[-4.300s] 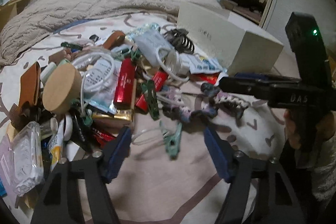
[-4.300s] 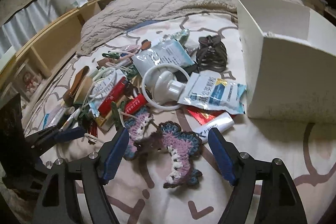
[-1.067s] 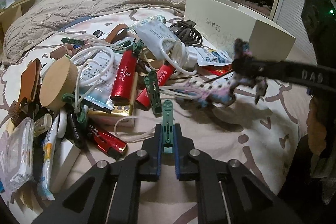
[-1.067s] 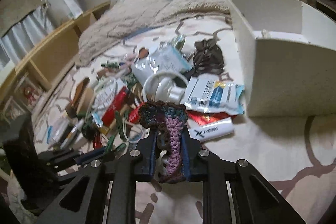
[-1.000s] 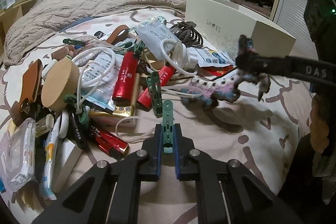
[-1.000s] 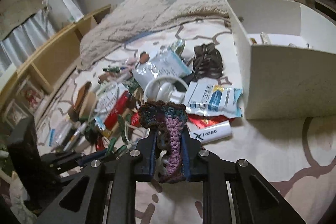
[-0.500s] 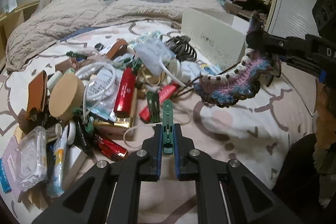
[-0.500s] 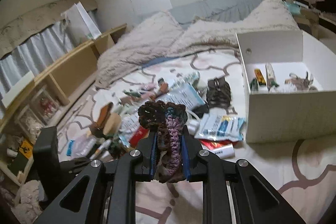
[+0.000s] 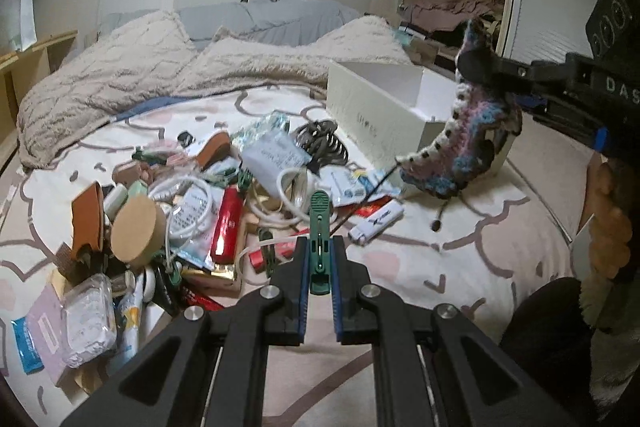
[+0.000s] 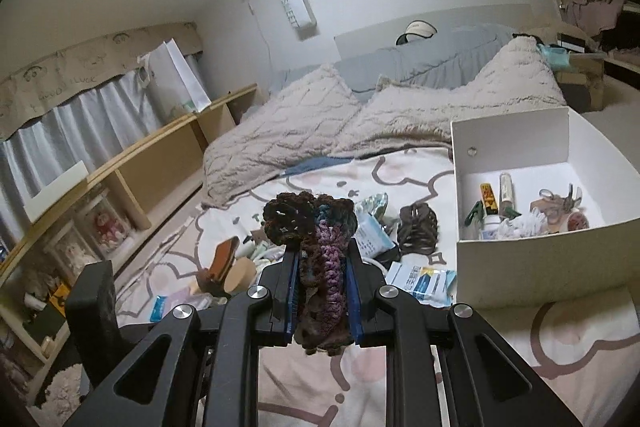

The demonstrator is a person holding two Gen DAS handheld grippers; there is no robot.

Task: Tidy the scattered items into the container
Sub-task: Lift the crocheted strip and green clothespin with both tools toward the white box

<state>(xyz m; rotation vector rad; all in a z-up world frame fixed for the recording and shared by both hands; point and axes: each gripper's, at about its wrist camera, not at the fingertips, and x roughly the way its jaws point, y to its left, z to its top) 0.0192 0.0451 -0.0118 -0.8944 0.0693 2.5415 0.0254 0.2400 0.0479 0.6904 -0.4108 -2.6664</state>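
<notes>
My left gripper [image 9: 319,247] is shut on a green clothes peg [image 9: 320,227], held upright above the bed. My right gripper [image 10: 322,259] is shut on a crocheted purple, pink and blue piece [image 10: 320,247]. In the left wrist view that crocheted piece [image 9: 460,151] hangs from the right gripper [image 9: 474,69], in the air in front of the white box [image 9: 372,115]. The white box [image 10: 532,259] stands open on the bed at the right and holds several small items. The scattered heap [image 9: 192,203] lies on the bedsheet to the left.
A red tube [image 9: 226,227], a round wooden lid [image 9: 134,233], a white cable loop [image 9: 296,187], a dark hair claw [image 10: 418,229] and plastic packets [image 10: 420,279] crowd the heap. A beige blanket [image 9: 120,75] covers the far bed. Wooden shelving [image 10: 132,171] runs along the left.
Both grippers have risen with their loads. The crocheted piece has been lifted off the sheet and now hangs in front of the box, whose inside has come into the right wrist view.
</notes>
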